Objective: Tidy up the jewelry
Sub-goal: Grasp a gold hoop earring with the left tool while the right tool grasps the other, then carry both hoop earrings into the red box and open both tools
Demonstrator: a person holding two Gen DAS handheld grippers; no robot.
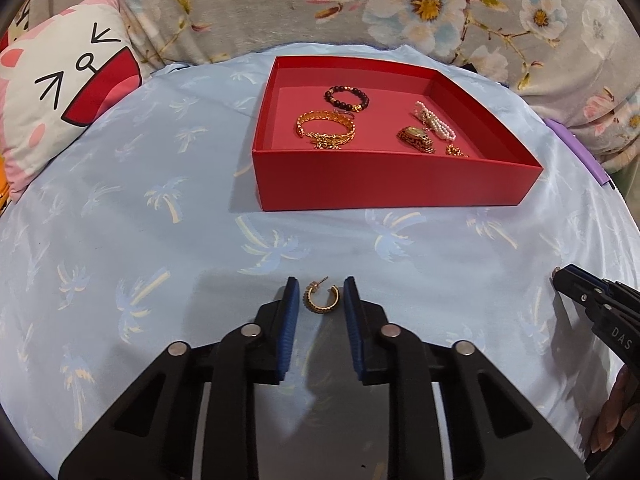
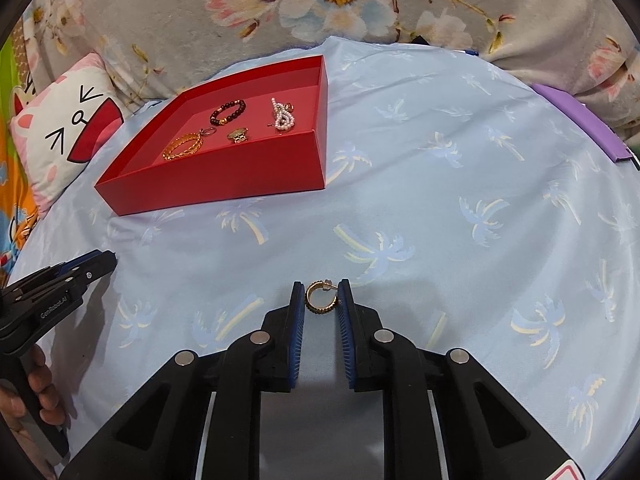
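A gold hoop earring (image 1: 321,299) lies on the pale blue cloth between the blue pads of my left gripper (image 1: 321,282); a thin gap shows at each pad, so it stands open. A second gold hoop earring (image 2: 322,297) sits between the pads of my right gripper (image 2: 320,285), which is shut on it, both pads touching. The red box (image 1: 396,182) stands further back and holds a black bead bracelet (image 1: 347,98), a gold bracelet (image 1: 326,128) and a pearl bracelet (image 1: 436,120). Each view shows the other gripper at its edge: right gripper (image 1: 558,280), left gripper (image 2: 110,258).
A cartoon-face pillow (image 1: 60,92) lies at the far left and a floral blanket (image 1: 400,8) rises behind the box. A purple strip (image 1: 576,148) borders the cloth at the right. A hand (image 2: 38,380) grips the left tool's handle.
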